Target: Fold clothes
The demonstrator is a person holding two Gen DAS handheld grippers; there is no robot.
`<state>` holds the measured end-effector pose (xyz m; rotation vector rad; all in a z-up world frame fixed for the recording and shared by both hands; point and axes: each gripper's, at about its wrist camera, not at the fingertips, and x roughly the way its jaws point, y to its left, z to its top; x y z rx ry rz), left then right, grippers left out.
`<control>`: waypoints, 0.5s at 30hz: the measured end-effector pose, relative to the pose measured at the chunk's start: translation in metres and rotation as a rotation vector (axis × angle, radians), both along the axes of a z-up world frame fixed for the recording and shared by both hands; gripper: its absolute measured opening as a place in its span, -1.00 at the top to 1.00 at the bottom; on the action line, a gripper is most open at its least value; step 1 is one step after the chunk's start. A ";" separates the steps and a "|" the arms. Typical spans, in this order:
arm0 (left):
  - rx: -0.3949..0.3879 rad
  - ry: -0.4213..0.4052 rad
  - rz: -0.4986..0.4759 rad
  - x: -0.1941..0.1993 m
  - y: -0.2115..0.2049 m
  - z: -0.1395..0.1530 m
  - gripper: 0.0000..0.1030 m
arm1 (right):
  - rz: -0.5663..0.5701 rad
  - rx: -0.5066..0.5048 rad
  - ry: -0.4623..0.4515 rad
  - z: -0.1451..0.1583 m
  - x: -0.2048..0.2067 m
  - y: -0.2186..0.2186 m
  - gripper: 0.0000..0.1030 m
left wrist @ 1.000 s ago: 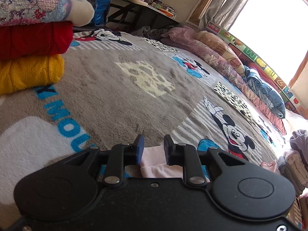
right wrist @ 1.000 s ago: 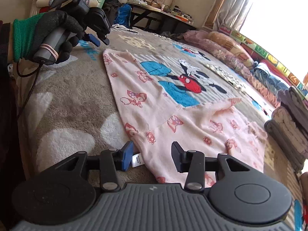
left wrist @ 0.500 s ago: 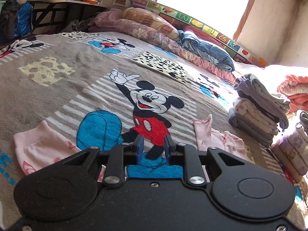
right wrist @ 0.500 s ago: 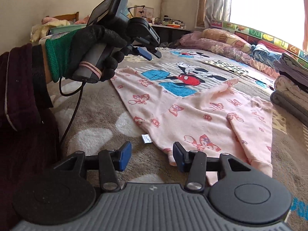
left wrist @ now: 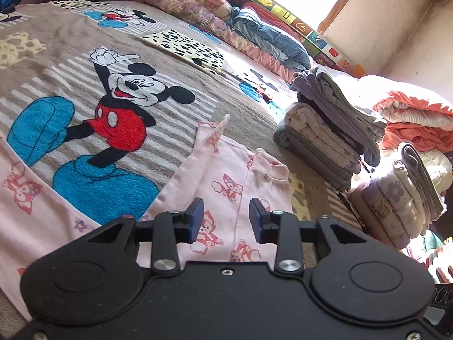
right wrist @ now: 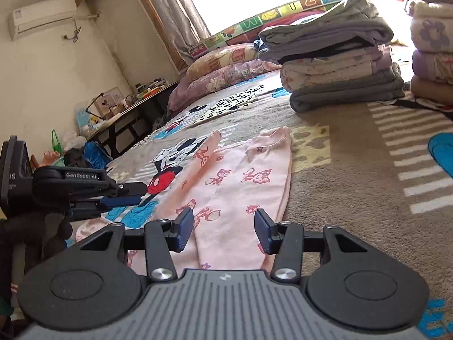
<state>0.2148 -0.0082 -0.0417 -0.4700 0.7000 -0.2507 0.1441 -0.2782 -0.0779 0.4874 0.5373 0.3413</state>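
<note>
"GenRobot.AI" reads on my left gripper (right wrist: 124, 195) body, seen at left in the right wrist view. Pink printed garment (left wrist: 226, 175) lies flat on the Mickey blanket (left wrist: 85, 56), just beyond both claws. Left jaws are opening, nothing pinched. My right gripper (right wrist: 223, 229) is released, hanging over the garment's near edge. Folded stacks (right wrist: 339, 65) sit far right.

Left wrist view: low, close over pink garment (left wrist: 232, 175), angled down, facing folded stack (left wrist: 325, 130) beyond. Right wrist view: low beside same garment (right wrist: 240, 181), rolled, facing window. Shared: garment, stack (right wrist: 339, 65), blanket (right wrist: 354, 155).
</note>
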 end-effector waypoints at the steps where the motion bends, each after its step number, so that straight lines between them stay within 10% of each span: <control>1: 0.018 -0.010 -0.010 0.005 -0.008 -0.002 0.24 | -0.014 0.021 0.013 -0.002 0.009 -0.004 0.05; 5: 0.098 -0.036 -0.045 0.021 -0.027 -0.005 0.24 | -0.029 0.028 0.037 -0.002 0.054 -0.015 0.03; 15: 0.054 -0.008 -0.011 0.035 -0.002 -0.017 0.24 | 0.047 -0.319 0.010 0.000 0.150 0.009 0.15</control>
